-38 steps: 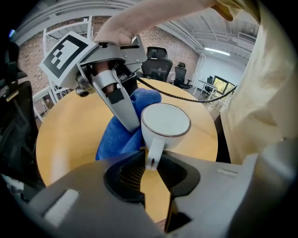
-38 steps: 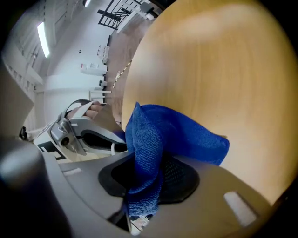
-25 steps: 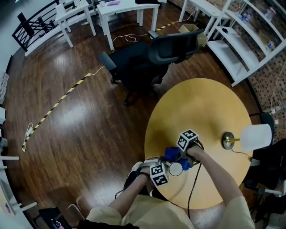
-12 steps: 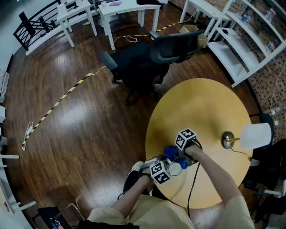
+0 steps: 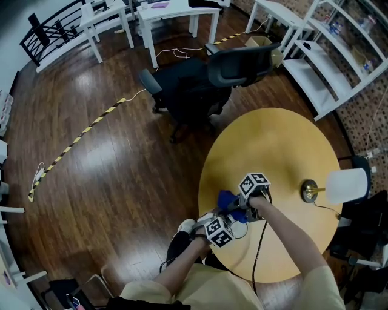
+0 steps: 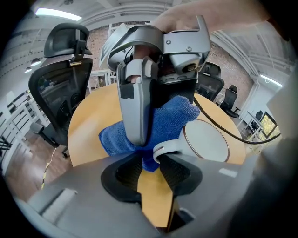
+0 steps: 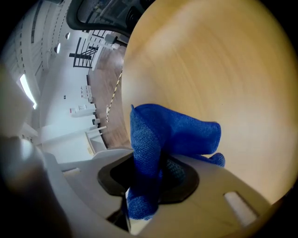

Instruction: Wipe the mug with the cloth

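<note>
On the near-left edge of the round wooden table a white mug sits between both grippers. In the left gripper view the mug's rim lies right of the jaws, and its handle rests at the tip of the right pad. My left gripper is opening, with table showing in the gap and no pad pressing the handle. My right gripper is shut on a blue cloth. The cloth hangs bunched against the mug's far side.
A lamp with a white shade and brass base stands at the table's right side. A black office chair is behind the table. White tables and shelves line the room. A black cable trails off the near edge.
The blue cloth has shifted a little toward the mug's far left side. Both grippers stay close together at the near table edge, and the mug has not moved.
</note>
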The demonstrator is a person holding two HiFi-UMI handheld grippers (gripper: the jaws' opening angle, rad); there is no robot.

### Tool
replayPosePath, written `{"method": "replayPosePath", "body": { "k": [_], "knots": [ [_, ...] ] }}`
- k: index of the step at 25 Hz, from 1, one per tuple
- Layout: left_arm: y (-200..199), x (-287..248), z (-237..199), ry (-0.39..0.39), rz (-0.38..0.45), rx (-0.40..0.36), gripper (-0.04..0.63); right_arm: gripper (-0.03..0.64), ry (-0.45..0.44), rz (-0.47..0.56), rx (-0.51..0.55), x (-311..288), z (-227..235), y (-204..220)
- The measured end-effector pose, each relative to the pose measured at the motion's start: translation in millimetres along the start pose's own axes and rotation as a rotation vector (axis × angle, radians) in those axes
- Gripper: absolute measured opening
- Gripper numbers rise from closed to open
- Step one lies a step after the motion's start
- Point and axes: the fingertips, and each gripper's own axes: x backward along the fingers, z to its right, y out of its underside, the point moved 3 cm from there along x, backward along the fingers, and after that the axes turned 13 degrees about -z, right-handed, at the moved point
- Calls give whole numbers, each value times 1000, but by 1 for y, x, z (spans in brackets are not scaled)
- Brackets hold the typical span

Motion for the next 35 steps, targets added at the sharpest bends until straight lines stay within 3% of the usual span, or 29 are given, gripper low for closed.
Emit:
{"method": "replayPosePath", "body": {
  "k": [8, 11, 14, 18, 23, 26, 28, 29, 30, 35],
  "knots": [
    [6, 0, -11, -38, -7, 73, 213, 127, -244, 171, -100, 19, 22, -7],
    [15, 5, -18, -28, 0, 144, 219, 127, -363, 256, -121, 31, 29, -3],
    [28, 15, -27, -7, 17, 246, 245, 127, -409, 320, -114, 37, 35, 2],
    [41, 43, -20, 78, 52, 385, 253, 127, -339, 432, 48, 49, 37, 9],
    [28, 65, 26, 360, 161, 645, 323, 127, -162, 523, 358, 66, 17, 23],
    [24, 43, 43, 408, 98, 754, 347, 129, -80, 502, 538, 64, 1, 26],
    [24, 30, 45, 349, 31, 738, 302, 129, -49, 474, 647, 59, -11, 26],
    [24, 26, 44, 302, 10, 708, 202, 130, -38, 460, 696, 56, -17, 26],
    [23, 24, 43, 262, -4, 676, 144, 130, -30, 443, 740, 53, -23, 25],
    [12, 25, 30, 163, -109, 479, 64, 130, 19, 297, 904, 35, -30, 32]
  ]
}}
